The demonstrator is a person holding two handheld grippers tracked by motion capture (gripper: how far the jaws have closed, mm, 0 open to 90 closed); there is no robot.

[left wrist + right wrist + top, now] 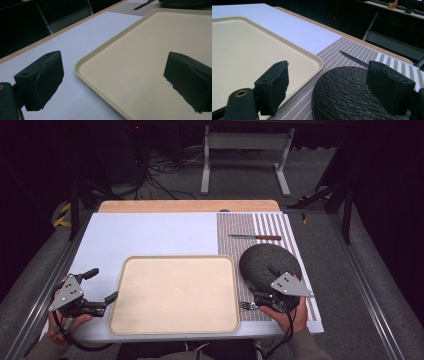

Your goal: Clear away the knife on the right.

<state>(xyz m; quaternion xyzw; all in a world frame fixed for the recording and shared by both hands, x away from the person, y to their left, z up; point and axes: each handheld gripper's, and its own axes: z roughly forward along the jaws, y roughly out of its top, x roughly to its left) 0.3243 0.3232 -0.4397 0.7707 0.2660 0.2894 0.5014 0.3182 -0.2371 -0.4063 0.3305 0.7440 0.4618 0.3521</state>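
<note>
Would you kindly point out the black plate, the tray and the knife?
black plate [262, 262], high view, its textured top.
tray [175, 295], high view, bare middle of its floor.
knife [269, 238], high view, its brown handle.

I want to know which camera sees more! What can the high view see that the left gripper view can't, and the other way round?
High view alone: the fork by the open right gripper, the person's hands, and the striped mat's far end.

Left gripper view alone: a close look along the open left gripper's black jaws, one over the tray, one over the white table.

Both: tray, table, knife, dark plate.
</note>
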